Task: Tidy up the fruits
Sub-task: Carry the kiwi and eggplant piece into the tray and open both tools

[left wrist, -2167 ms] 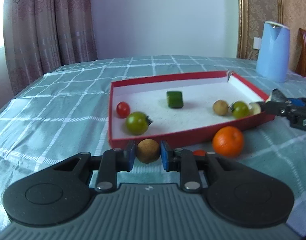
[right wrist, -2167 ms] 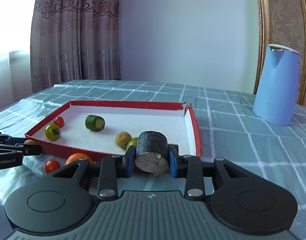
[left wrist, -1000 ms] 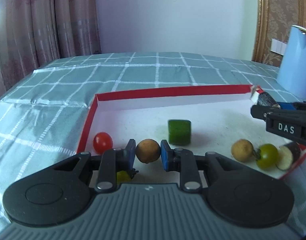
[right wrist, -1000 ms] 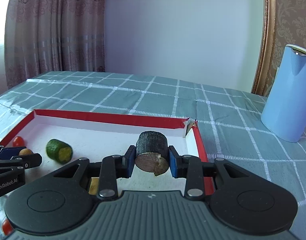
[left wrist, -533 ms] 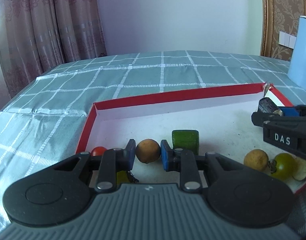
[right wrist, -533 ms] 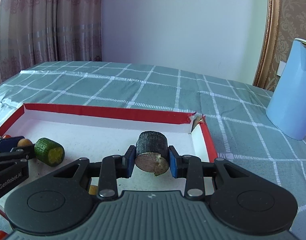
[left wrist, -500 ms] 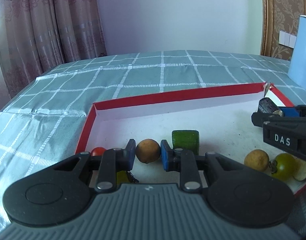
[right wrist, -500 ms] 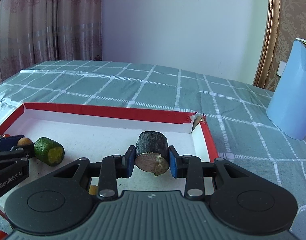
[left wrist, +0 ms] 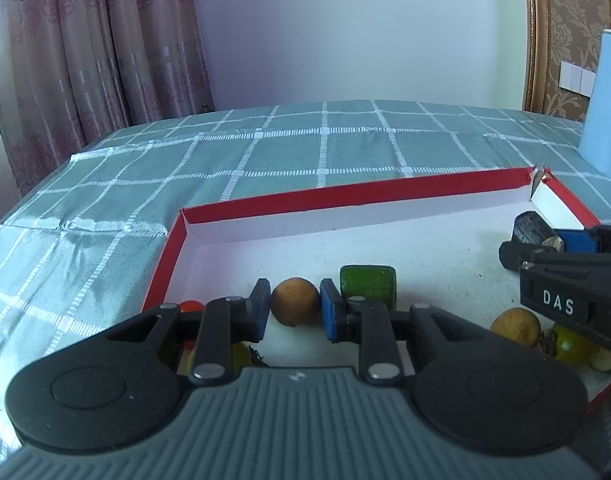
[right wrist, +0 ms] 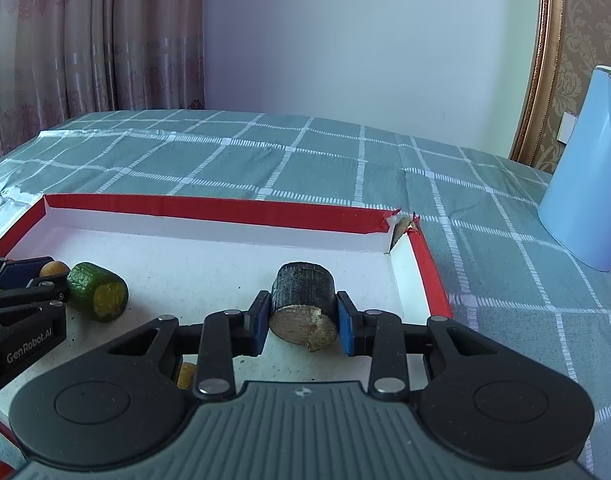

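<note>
A red-rimmed box (left wrist: 345, 194) with a white floor lies on the checked tablecloth. My left gripper (left wrist: 294, 309) is shut on a small round brown fruit (left wrist: 294, 301) over the box's left part. My right gripper (right wrist: 303, 318) is shut on a dark cylindrical piece (right wrist: 303, 308) over the box's right part, near its torn far corner (right wrist: 399, 228). In the box lie a green cucumber chunk (left wrist: 367, 283), also in the right wrist view (right wrist: 97, 292), another brown fruit (left wrist: 515, 327), a green tomato (left wrist: 571, 345) and a red tomato (left wrist: 190, 306).
A light blue kettle (right wrist: 589, 168) stands on the table right of the box. Curtains (left wrist: 93, 48) hang at the far left and a wall is behind the table. A pale slice (left wrist: 605, 360) lies at the box's right rim.
Both grippers have moved forward from the box's near side to over its floor, each still holding its piece. In the last half second they barely moved.
</note>
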Available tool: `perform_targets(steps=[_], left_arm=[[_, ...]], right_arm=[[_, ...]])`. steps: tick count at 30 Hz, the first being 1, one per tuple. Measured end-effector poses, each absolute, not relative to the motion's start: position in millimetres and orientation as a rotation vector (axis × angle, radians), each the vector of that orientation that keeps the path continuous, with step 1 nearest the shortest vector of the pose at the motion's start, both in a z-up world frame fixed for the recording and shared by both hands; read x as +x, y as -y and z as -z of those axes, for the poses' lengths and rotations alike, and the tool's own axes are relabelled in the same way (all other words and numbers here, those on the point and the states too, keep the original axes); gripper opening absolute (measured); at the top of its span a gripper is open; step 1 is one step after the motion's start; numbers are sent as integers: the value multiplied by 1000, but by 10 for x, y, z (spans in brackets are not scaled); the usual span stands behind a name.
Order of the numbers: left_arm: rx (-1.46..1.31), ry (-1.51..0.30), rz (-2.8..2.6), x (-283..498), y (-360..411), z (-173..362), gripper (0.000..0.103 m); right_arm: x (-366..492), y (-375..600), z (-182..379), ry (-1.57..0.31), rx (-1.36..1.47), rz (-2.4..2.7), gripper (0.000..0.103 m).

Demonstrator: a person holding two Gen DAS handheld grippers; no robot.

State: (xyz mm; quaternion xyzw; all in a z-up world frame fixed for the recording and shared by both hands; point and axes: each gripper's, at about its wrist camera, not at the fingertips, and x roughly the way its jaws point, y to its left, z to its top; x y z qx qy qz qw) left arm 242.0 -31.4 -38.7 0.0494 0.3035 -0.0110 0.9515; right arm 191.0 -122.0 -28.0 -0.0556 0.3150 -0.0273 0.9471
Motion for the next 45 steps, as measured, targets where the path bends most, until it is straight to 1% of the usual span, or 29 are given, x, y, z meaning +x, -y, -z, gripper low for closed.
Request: perform_targets(steps=[7,8,9,11,14,19,22,24,25,26,27,30,32,34,35,37,43,45], left_arm=[[90,-616,22,2421,293,394,24],[78,-618,24,2426,274,393,26],[66,-620,19,2430,254,393,30],[50,-623,7,2437,221,392,34],[47,-624,7,2438,214,388,35],[64,-623,-7,2419,225,384,41],[63,-626,-13,2400,212,382,48],[74,-624,-15,2386,220,384,60],[78,-622,-18,2374,225,383,61],[74,-623,-12,2367,221,382,64],[67,-628,-3,2367,213,383,69],[57,-631,18,2358,209,384,74],[73,-625,18,2345,223,389,74],[72,-621,23,2329,223,383,75],[67,-620,29,2322,216,378,77],[55,-618,40,2306,205,366,79],[48,-584,59,2236,211,323,87],[45,-577,73,2199,205,312,92]], right_arm=[[1911,1213,292,-646,-110,54,33],[1907,1218,293,-647,-108,53,33],[1903,1223,290,-646,-103,54,33],[1911,1232,292,-648,-101,51,33],[1915,1230,295,-648,-105,50,33],[1914,1241,296,-647,-105,49,33],[1917,1238,298,-647,-104,48,33],[1915,1230,299,-647,-110,46,33],[1912,1228,299,-646,-111,45,33],[1907,1228,299,-642,-107,41,34],[1901,1228,299,-640,-105,36,33],[1879,1211,296,-640,-113,26,34],[1865,1206,304,-639,-109,18,37],[1847,1200,305,-633,-109,13,47],[1830,1203,299,-627,-106,14,50],[1791,1206,276,-608,-97,16,61],[1714,1195,231,-580,-89,16,63],[1701,1210,243,-583,-81,20,64]])
